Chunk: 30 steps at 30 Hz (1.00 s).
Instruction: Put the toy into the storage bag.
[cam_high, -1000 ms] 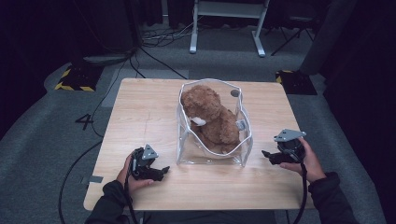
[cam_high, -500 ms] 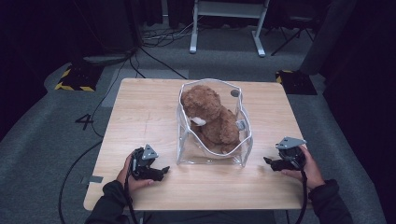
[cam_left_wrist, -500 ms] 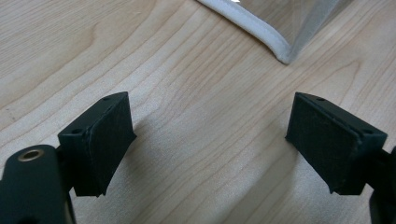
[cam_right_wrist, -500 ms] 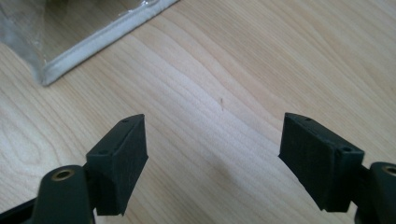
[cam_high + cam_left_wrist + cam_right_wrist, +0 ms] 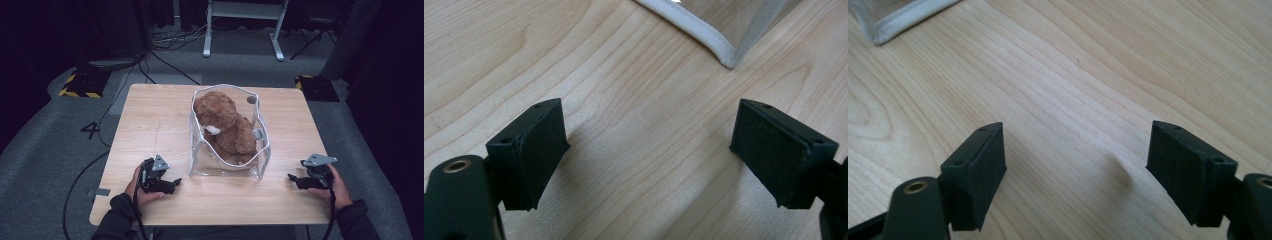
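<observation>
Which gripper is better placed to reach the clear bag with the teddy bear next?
Probably left: the left gripper, open, sits nearer the clear bag, whose corner shows just ahead in its view.

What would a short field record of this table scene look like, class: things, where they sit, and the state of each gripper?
surface: wooden table
container: clear plastic bag with white trim, standing open at the middle of the table
contents: brown teddy bear, inside the bag
left gripper: open, holding nothing, left of the bag
right gripper: open, holding nothing, right of the bag
contact: neither gripper touches the bag
</observation>
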Motion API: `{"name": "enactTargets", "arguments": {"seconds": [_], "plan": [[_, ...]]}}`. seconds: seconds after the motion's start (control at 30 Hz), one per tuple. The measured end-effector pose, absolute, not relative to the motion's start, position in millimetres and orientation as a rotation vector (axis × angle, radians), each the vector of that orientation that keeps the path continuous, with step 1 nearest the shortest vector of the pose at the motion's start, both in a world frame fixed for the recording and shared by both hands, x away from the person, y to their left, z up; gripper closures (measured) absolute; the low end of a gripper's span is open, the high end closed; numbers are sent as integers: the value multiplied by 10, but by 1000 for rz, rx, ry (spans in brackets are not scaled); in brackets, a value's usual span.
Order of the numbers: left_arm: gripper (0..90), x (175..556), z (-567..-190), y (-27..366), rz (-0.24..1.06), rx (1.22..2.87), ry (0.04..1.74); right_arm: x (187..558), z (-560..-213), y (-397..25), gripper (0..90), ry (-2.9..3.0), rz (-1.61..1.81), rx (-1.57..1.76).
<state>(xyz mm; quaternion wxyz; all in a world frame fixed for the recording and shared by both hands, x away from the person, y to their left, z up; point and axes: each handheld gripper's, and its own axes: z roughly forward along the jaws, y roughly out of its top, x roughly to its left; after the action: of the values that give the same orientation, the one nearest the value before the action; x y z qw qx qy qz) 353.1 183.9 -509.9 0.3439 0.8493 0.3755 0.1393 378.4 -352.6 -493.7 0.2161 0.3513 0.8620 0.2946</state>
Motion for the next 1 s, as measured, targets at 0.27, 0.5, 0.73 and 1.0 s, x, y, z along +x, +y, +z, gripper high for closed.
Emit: {"name": "enactTargets", "arguments": {"seconds": [0.27,0.5,0.73,1.0], "plan": [[147,3531,-5098,1839,362,2207,976,3723,-5003,-3673,233,2370,912,1033],[147,3530,-5099,1839,362,2207,976,3694,-5085,-3819,170,2329,1012,1115],[147,3531,-5099,1838,362,2206,977,3698,-5091,-3822,166,2328,1017,1119],[147,3529,-5098,1833,366,2205,985,3697,-5092,-3821,165,2326,1017,1121]]}}
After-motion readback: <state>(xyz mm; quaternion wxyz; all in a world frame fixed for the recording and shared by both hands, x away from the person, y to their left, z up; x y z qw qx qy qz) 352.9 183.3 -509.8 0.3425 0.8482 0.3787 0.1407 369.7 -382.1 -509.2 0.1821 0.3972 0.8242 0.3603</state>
